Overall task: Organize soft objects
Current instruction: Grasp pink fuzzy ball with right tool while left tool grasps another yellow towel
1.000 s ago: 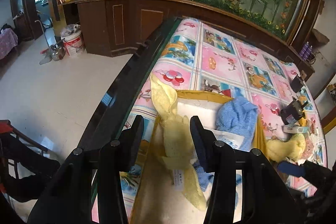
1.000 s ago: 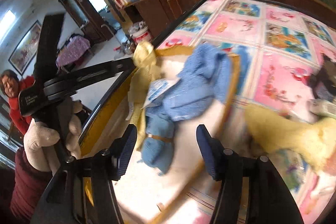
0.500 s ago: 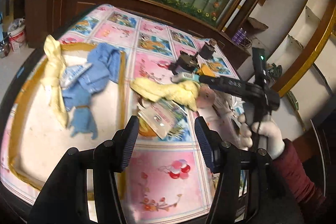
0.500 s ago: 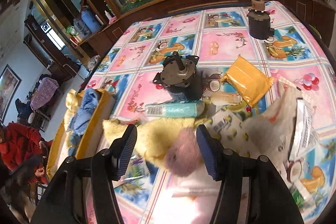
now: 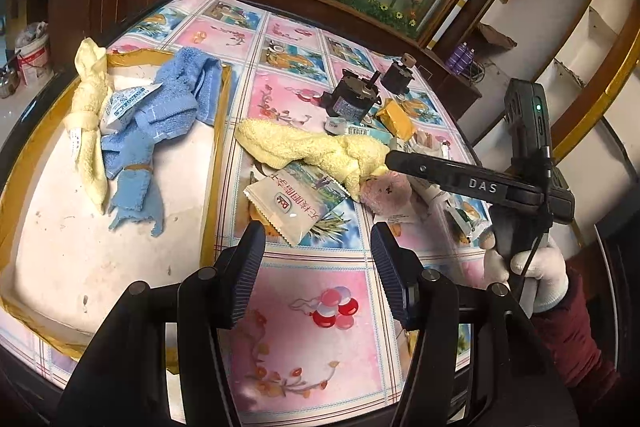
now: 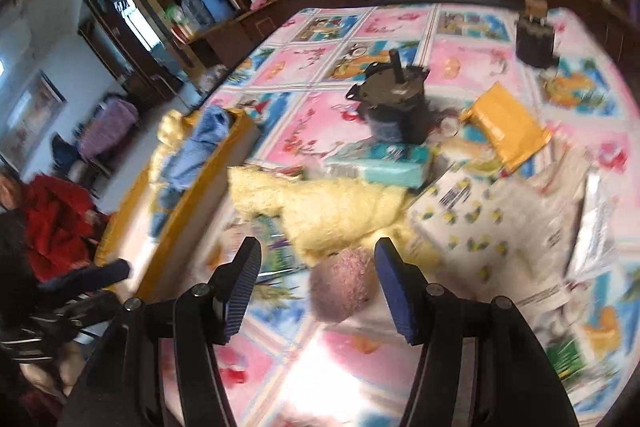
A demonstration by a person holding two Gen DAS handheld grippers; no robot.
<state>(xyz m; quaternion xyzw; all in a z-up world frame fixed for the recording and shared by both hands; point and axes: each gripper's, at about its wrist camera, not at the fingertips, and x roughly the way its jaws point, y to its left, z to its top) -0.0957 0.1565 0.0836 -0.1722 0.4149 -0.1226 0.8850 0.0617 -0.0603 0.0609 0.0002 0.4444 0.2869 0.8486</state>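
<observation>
A yellow-rimmed tray at the table's left holds a knotted yellow towel and a blue towel. A second yellow towel and a pink plush ball lie on the tablecloth right of the tray; they also show in the right wrist view, the towel and the ball. My left gripper is open and empty above the cloth. My right gripper is open with the pink ball between its fingers, not squeezed; its fingertip reaches the towel's knotted end.
A snack packet lies just ahead of my left gripper. Two dark motors, a teal tissue pack, a yellow pouch and printed bags crowd the right side. The table edge runs along the tray's left.
Both grippers have swung from over the tray to the right part of the table. My right gripper has moved closer to the pink ball and yellow towel.
</observation>
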